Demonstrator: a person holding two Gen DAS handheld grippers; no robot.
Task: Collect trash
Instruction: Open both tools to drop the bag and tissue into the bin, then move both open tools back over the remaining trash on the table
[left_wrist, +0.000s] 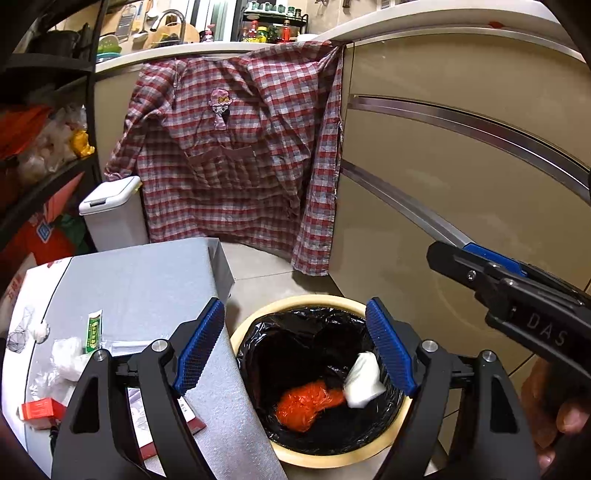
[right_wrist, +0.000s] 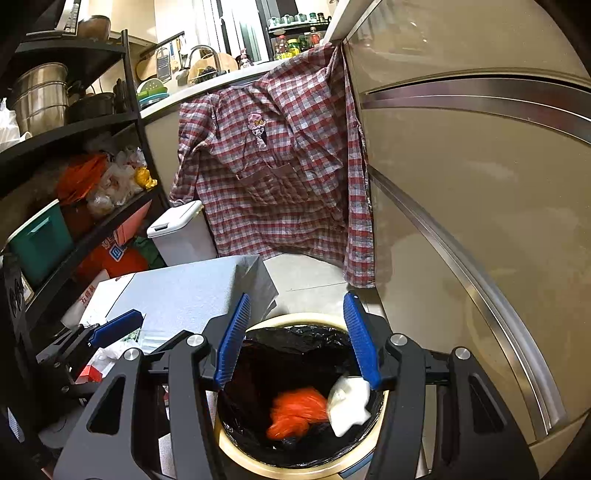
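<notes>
Trash sits low in both frames: a white wad (left_wrist: 364, 380) and an orange bag (left_wrist: 306, 404) lie inside the bin (left_wrist: 317, 301), which has a black liner (left_wrist: 295, 332) and a cream rim. In the right wrist view the wad (right_wrist: 349, 404) shows blurred just below the right pad of the right tongs (right_wrist: 297, 341), over the liner, with the orange bag (right_wrist: 295, 410) beside it. Those tongs stand apart with nothing between the pads. The left tongs (left_wrist: 295, 345) are also spread wide and empty, above the bin's mouth. More scraps stay on the grey counter (left_wrist: 147, 280) at lower left: crumpled white paper (left_wrist: 68, 358), a green packet (left_wrist: 93, 330) and a red box (left_wrist: 42, 408). A plaid shirt (left_wrist: 236, 147) hangs against the cabinets (left_wrist: 443, 147) at centre, with a small white bin (left_wrist: 112, 216) to its left.
</notes>
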